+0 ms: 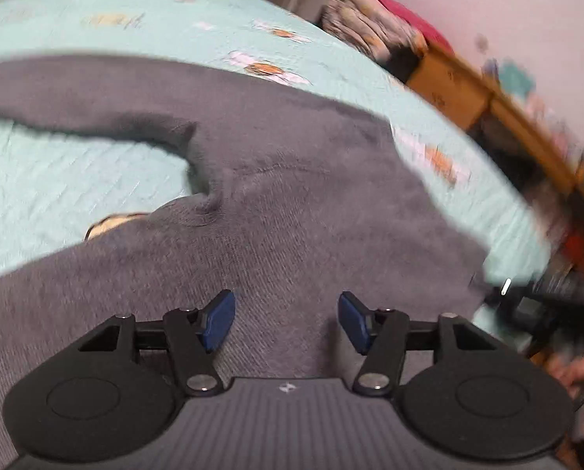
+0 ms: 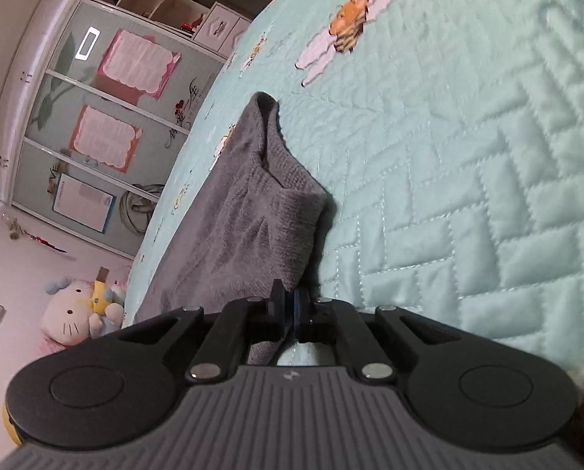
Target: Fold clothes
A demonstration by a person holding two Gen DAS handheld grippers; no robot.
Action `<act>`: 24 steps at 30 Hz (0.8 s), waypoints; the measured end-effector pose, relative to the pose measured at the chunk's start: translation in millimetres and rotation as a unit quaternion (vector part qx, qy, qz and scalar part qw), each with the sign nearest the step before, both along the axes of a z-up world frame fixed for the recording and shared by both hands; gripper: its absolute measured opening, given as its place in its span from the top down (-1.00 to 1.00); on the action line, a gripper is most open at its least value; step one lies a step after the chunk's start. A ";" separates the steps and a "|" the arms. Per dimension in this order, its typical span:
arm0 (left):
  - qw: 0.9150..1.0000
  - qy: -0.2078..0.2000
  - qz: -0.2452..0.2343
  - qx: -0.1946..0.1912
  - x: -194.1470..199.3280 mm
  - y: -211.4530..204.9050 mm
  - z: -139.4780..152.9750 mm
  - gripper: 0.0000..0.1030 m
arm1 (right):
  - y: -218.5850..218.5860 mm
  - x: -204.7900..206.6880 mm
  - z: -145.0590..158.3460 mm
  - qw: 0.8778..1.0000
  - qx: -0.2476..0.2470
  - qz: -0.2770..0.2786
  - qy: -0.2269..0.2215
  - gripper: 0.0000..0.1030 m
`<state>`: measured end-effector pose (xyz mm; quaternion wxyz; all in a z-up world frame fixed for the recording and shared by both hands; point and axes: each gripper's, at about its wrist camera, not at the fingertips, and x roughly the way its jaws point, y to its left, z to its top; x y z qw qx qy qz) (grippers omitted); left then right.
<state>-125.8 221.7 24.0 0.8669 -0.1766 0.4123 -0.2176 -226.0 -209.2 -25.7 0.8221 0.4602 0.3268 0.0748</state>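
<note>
A grey knitted sweater lies spread on a mint quilted bedspread, with one sleeve stretching off to the left. My left gripper hovers just over the sweater's body, its blue pads wide apart with nothing between them. In the right wrist view, a ribbed end of the sweater rises in a fold from the bedspread. My right gripper is shut on its near edge, and the cloth runs on under the jaws.
A wooden bed frame borders the right side, with a pile of clothes at its far end. A person's hand shows at the right edge. Past the bed's left edge stand a glass-fronted wardrobe and a plush toy.
</note>
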 end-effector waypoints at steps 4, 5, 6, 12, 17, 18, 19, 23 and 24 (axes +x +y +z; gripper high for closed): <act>0.984 -0.011 0.130 -0.123 8.9 52.2 6.9 -0.18 | -5.3 -17.0 33.8 0.997 -0.060 -0.038 -0.033 0.85; 0.977 0.002 0.150 -0.150 19.3 61.9 1.8 -0.18 | -2.8 -16.4 43.6 0.995 -0.077 -0.037 -0.051 0.85; 0.969 0.014 0.170 -0.177 29.6 71.6 -3.2 -0.18 | 3.2 -9.2 50.9 0.994 -0.085 -0.023 -0.067 0.85; 0.909 0.075 0.281 -0.299 78.6 96.7 -52.6 -0.18 | 41.3 48.3 65.7 0.988 -0.072 0.050 -0.124 0.67; 0.898 0.055 0.299 -0.317 91.7 80.6 -59.7 -0.20 | 86.2 103.7 65.1 0.982 -0.056 0.125 -0.130 0.59; 0.894 0.052 0.307 -0.324 92.5 78.1 -60.4 -0.20 | 99.2 117.7 67.1 0.978 -0.070 0.146 -0.131 0.58; 0.887 0.049 0.316 -0.332 92.8 76.5 -61.2 -0.20 | 112.9 133.8 68.5 0.973 -0.085 0.166 -0.136 0.58; 0.869 0.036 0.347 -0.352 91.5 68.9 -60.8 -0.20 | 150.7 193.4 61.8 0.963 -0.103 0.202 -0.142 0.46; 0.867 0.033 0.352 -0.351 90.3 66.6 -59.4 -0.20 | 157.6 206.4 58.7 0.964 -0.093 0.209 -0.136 0.46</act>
